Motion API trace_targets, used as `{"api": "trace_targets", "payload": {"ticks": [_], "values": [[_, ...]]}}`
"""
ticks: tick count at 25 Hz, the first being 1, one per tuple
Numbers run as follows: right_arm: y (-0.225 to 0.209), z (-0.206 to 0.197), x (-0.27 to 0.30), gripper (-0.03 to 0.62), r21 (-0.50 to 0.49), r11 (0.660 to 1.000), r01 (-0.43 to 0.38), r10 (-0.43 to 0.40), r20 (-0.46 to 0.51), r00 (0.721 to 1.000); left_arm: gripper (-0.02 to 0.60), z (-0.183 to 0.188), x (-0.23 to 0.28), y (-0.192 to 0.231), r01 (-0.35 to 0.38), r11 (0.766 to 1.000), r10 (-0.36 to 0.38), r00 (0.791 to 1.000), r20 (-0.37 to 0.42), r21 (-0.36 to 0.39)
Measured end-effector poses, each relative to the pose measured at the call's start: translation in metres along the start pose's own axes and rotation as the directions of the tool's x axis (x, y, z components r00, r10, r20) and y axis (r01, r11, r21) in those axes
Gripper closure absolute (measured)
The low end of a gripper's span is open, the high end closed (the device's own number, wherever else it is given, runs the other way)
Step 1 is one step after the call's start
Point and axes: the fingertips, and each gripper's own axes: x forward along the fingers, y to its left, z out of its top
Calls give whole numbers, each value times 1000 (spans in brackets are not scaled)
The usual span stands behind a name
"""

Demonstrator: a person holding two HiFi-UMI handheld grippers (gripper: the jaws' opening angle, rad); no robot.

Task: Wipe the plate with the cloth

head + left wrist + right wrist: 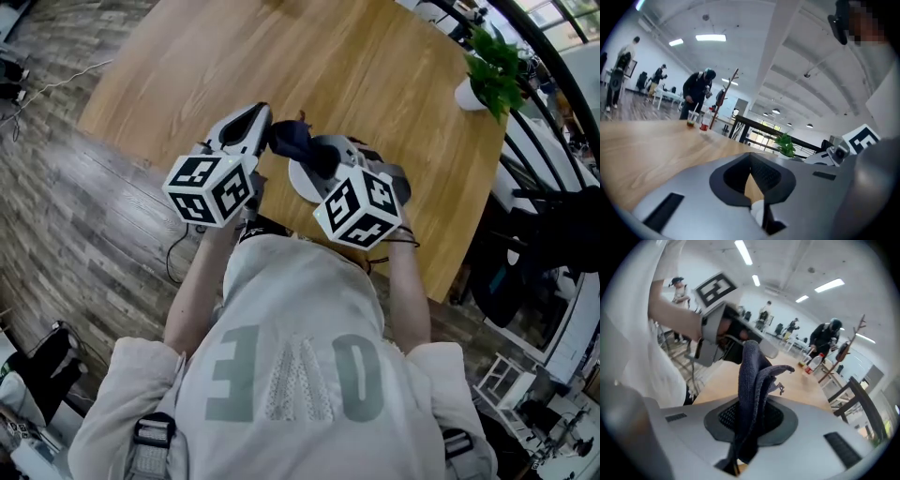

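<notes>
In the head view both grippers hang close together over the wooden table (375,84). My right gripper (319,155) is shut on a dark blue cloth (292,141). In the right gripper view the cloth (752,376) stands up out of the closed jaws of the right gripper (749,425) and droops at its tip. A white plate (302,183) lies just below, mostly hidden by the right gripper. My left gripper (248,120) sits left of the cloth, shut with nothing in it. The left gripper view shows the left gripper (751,176) with only a narrow slit between its jaws and a white sliver (758,212) low in it.
A potted plant (492,70) stands near the table's far right edge. A cup and a bottle (704,123) stand at the table's far end. Chairs and bags crowd the floor to the right (553,234). Several people stand in the room behind.
</notes>
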Motion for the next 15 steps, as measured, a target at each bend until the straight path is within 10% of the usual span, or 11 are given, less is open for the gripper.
{"api": "trace_targets", "payload": {"ticks": [7, 12, 15], "values": [[-74, 33, -89, 537, 363, 887, 285, -388, 255, 886, 574, 79, -16, -54, 39, 980, -81, 973, 214, 193], [-79, 0, -133, 537, 499, 732, 464, -608, 169, 776, 574, 91, -15, -103, 88, 943, -175, 951, 254, 320], [-67, -35, -138, 537, 583, 645, 493, -650, 79, 756, 574, 86, -12, -124, 100, 927, -200, 946, 254, 360]]}}
